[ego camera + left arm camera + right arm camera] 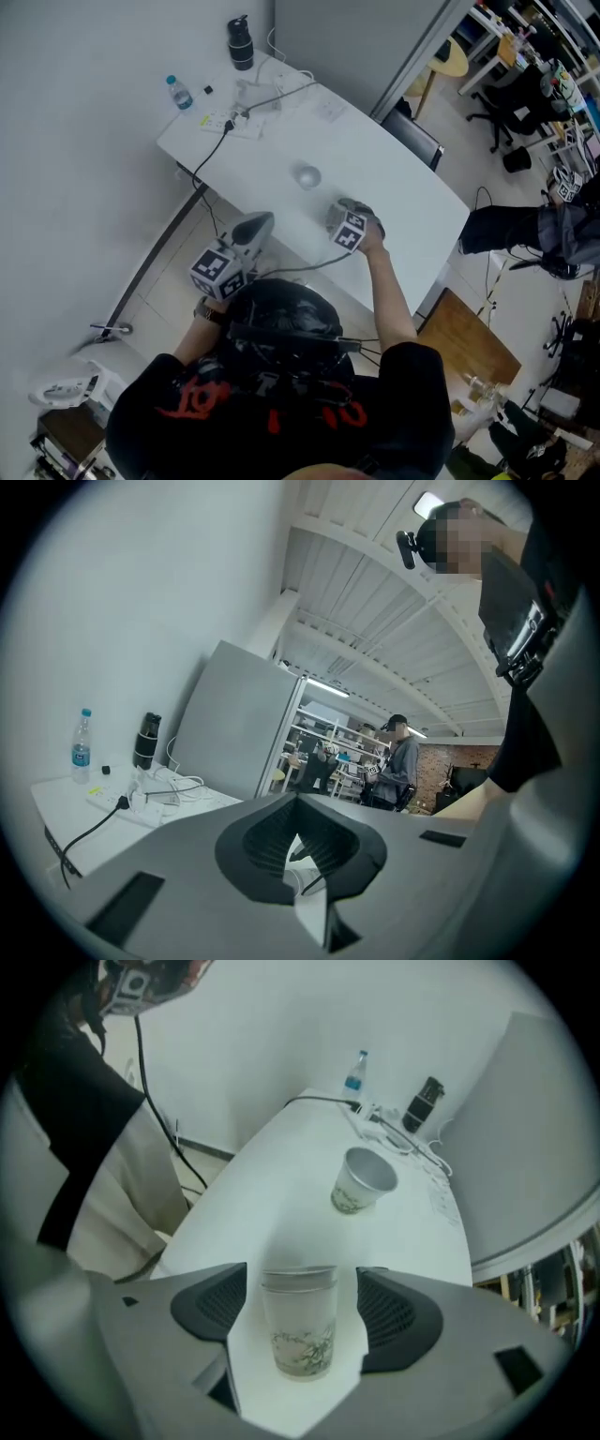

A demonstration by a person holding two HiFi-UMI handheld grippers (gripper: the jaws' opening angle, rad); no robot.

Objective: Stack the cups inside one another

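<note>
Tongs on the left (298, 817) sit clenched and empty at the near edge; the right tongs (300, 1288) stand released around an upright cup (300, 1335) on the desk (272, 1204), without touching it. Closing gently and evenly below the rim should keep its thin wall from buckling before it goes to the second cup (364, 1182) farther along.

A white paper cup with a grey-green plant print (298, 1321) stands upright on the white table (272, 1185), and a second cup of the same kind is nested in it, so two rims show one above the other. It sits between the jaws of my right gripper (300, 1288), with a gap to each pad. Farther along the table a single matching paper cup (364, 1181) stands well apart, its mouth open.
</note>
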